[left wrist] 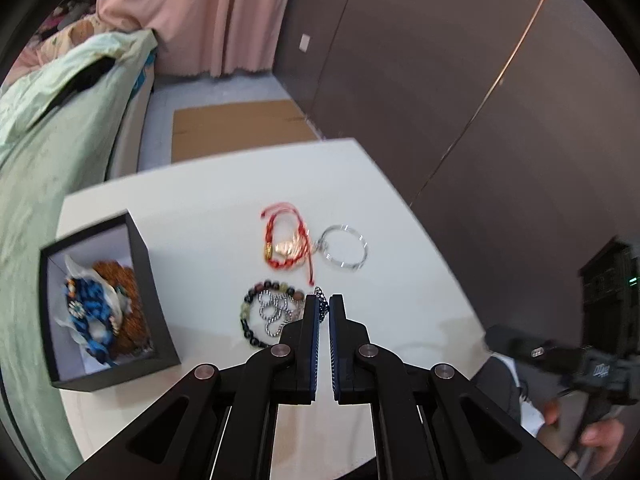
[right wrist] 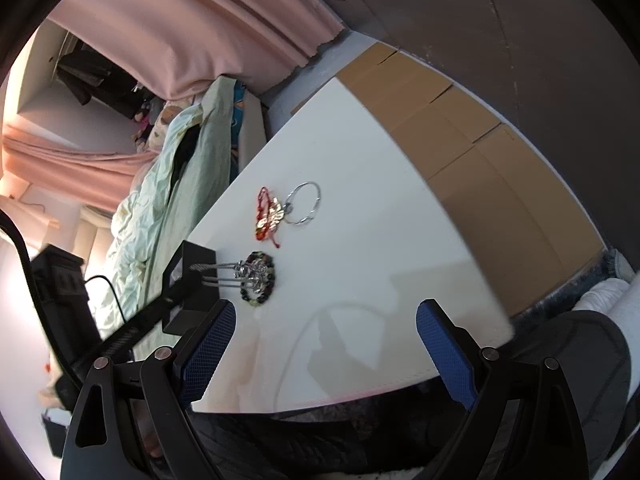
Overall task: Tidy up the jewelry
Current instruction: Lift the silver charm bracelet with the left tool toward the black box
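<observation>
Two grippers work over the white desk (left wrist: 400, 280): the left gripper (left wrist: 324, 312) pinches a silver chain (left wrist: 276, 312), drawn taut toward the black box (left wrist: 156, 300) at the desk's left edge, across a beaded bracelet (right wrist: 260, 280); the right gripper (right wrist: 324, 324) gapes wide, holding nothing.

The place was a bedroom in a home. A bed (left wrist: 48, 152) with a crumpled pale green blanket (right wrist: 160, 200) stood just beside the white table (left wrist: 200, 208). Long pink curtains (left wrist: 208, 12) hung down to the floor behind it, and a dark wall (left wrist: 420, 80) carried a small light switch (left wrist: 305, 43). Flat cardboard sheets (right wrist: 460, 140) lay on the floor beside the table. Some clothes or toys were piled near the bed's head, too blurred to name.
</observation>
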Demonstrator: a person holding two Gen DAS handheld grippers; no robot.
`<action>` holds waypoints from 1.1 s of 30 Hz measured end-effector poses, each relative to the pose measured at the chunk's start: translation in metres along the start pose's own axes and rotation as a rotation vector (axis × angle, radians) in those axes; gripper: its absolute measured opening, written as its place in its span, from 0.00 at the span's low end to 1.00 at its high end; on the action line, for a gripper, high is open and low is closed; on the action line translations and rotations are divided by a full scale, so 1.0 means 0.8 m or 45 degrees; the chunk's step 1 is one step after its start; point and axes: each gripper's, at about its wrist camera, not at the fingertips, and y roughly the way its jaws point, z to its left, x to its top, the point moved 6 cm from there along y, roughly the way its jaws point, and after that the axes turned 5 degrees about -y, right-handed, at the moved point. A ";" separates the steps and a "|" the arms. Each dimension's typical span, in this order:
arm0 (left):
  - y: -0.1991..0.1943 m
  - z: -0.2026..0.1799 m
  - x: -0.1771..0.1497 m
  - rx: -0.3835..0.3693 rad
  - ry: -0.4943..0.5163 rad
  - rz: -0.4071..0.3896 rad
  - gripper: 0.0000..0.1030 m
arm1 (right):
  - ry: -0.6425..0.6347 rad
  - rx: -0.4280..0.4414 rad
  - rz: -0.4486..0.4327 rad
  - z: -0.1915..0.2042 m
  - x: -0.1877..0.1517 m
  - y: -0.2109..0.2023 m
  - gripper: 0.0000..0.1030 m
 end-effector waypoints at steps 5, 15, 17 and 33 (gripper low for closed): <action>-0.037 -0.003 0.017 -0.023 0.013 -0.074 0.04 | -0.011 0.026 0.019 0.011 -0.001 0.009 0.90; -0.114 -0.012 0.057 -0.037 0.054 -0.238 0.04 | -0.053 0.072 0.056 0.042 0.010 0.036 0.85; -0.128 -0.012 0.065 -0.034 0.062 -0.264 0.04 | -0.074 0.076 0.061 0.048 0.010 0.043 0.77; -0.215 0.010 0.110 0.026 0.086 -0.439 0.04 | -0.319 -0.095 0.213 0.097 0.020 0.133 0.36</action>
